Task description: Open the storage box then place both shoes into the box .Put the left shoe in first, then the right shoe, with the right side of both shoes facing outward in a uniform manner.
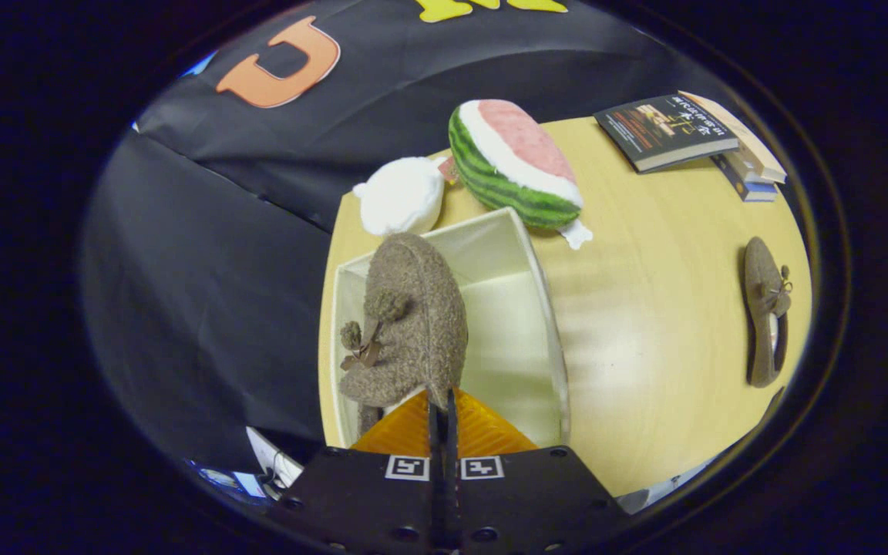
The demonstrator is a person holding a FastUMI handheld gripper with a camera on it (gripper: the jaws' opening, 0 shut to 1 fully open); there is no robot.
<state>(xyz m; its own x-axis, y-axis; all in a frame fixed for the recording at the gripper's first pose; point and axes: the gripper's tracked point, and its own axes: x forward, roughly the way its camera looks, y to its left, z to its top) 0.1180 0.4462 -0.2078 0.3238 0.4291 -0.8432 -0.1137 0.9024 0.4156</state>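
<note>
A fuzzy brown shoe [412, 324] with pompom laces hangs from my gripper [442, 405], whose fingers are pressed together on the rim of its opening. The shoe is held over the open cream storage box [540, 277], toe pointing away from me, covering the box's left part. The box's pale inside shows to the right of the shoe. The second brown shoe [766, 312] lies on its side on the wooden table [660, 308], well to the right of the box.
A plush watermelon slice [516, 164] and a white plush ball [401, 196] sit just beyond the box. A small stack of books [683, 135] lies at the far right of the table. Black cloth wall rises behind and left.
</note>
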